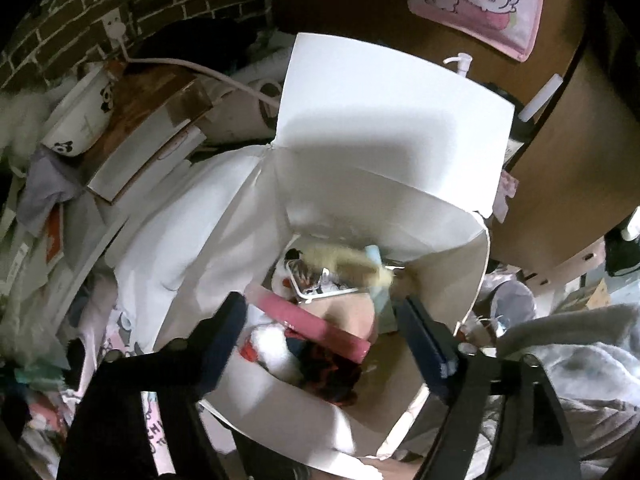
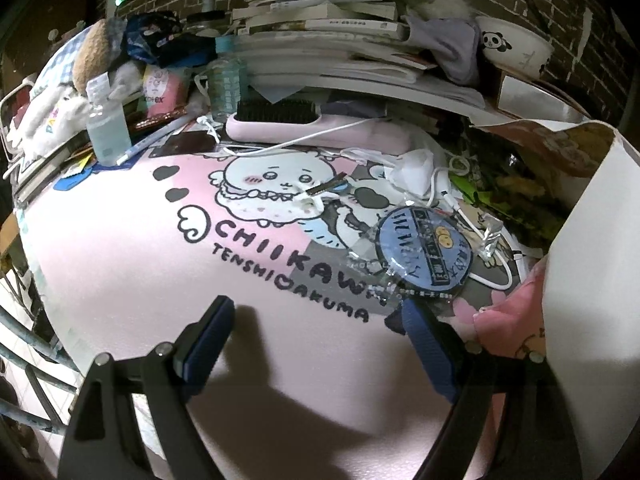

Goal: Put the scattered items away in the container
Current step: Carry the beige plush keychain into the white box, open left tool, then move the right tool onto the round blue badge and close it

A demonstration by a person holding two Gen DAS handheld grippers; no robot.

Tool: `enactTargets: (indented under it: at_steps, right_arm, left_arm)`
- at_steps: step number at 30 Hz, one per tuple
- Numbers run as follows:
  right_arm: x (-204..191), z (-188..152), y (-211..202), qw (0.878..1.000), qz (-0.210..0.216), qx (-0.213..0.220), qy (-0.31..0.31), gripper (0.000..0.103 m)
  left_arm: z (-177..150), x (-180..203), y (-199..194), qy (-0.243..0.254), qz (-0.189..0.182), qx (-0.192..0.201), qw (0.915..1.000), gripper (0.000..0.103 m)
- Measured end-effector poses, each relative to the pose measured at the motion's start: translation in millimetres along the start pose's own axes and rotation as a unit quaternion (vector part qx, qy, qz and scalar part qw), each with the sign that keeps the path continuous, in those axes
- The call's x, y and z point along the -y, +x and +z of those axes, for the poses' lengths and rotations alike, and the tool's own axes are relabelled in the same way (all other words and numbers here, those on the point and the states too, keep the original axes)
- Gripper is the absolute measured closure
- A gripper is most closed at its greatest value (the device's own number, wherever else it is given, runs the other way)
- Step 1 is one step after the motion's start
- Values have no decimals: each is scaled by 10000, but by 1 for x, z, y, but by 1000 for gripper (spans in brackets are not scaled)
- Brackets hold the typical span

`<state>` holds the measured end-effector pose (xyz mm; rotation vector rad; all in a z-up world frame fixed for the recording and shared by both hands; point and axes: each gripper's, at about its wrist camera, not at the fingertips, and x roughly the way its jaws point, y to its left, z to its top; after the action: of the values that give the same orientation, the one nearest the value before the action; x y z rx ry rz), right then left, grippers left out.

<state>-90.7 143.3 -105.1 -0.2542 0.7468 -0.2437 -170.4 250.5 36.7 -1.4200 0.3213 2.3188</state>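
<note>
We read "CHIIKAWA TENSHI AKUMA" on the pink mat [image 2: 120, 264], our right claw [image 2: 316, 320] wide above it, left claw [image 1: 320, 312] wide over the white box [image 1: 392, 128]

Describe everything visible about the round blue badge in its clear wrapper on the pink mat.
The round blue badge is a flat disc with dark printed lettering, a dark band and small yellow marks at its centre. It is sealed in crinkled clear plastic and lies flat on the pink mat, partly over the printed lettering. A white cable runs beside it. The open right gripper hovers just short of it.
</note>
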Motion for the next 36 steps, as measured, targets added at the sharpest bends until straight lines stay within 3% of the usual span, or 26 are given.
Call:
enactTargets:
  at_steps: [8, 15, 19, 24, 26, 36]
  right_arm:
    - [3, -14, -16, 9978, -285, 453, 390, 19]
    - [-9, -35, -25, 9931, -505, 886, 580, 19]
    - [-5, -31, -26, 9919, -549, 925, 679, 19]
    - [6, -11, -13, 9927, -579, 510, 923, 19]
    - [6, -1, -9, 9975, 283, 635, -132, 19]
    - [-1, 33, 8, 9984, -350, 427, -129, 19]
  left_arm:
    - [-11, -6, -31, -23, 110, 381, 9992, 15]
    - [-46, -57, -88, -568, 586, 1065, 9910, 11]
    - [-84, -94, -115, -1139, 1197, 1483, 9750, 10]
    - [-145, -123, -129, -1727, 1803, 1817, 9511, 10]
    - [-169, -129, -129, -1907, 1881, 1923, 9441, 10]
    - [-256, -147, -114, -2664, 2070, 2115, 9173, 10]
